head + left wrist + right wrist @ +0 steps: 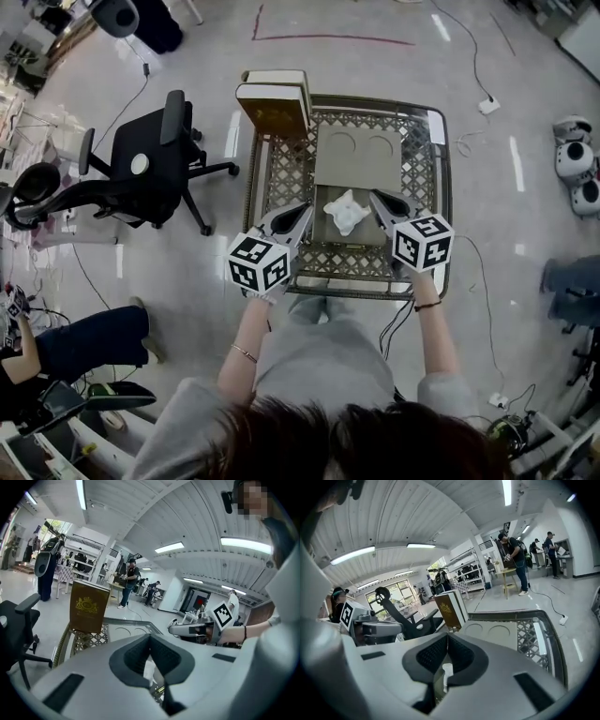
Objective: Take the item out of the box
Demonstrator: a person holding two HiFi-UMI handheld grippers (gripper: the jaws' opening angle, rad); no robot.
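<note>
A metal lattice table fills the middle of the head view. A black office chair stands well apart on the floor to its left.

On the table's middle lies the open box base, a flat grey-brown tray whose far half has two round recesses, both empty. Its gold-brown box lid, with an emblem on its face, stands upright at the table's far left corner.

The left gripper and the right gripper are held over the near edge of the table and angle inward and downward. Each has its jaws brought fully together with nothing between them; each gripper's own view shows the dark pads meeting at the tip.

The white item sits in the near half of the box base, between the two gripper tips and close to both, touched by neither as far as the head view shows.

It is small and irregular, with lobed, crumpled-looking edges. It is probably light, and either soft like wrapped paper or cloth, or thin and breakable; the views do not settle which.

A gentle pinch seems wise. A jaw pair would first have to open, then close across the item's narrow middle or on one raised lobe. It should lift straight up so that it does not drag on the tray. If it is limp, a grip near its centre would keep it from sagging or slipping free.
</note>
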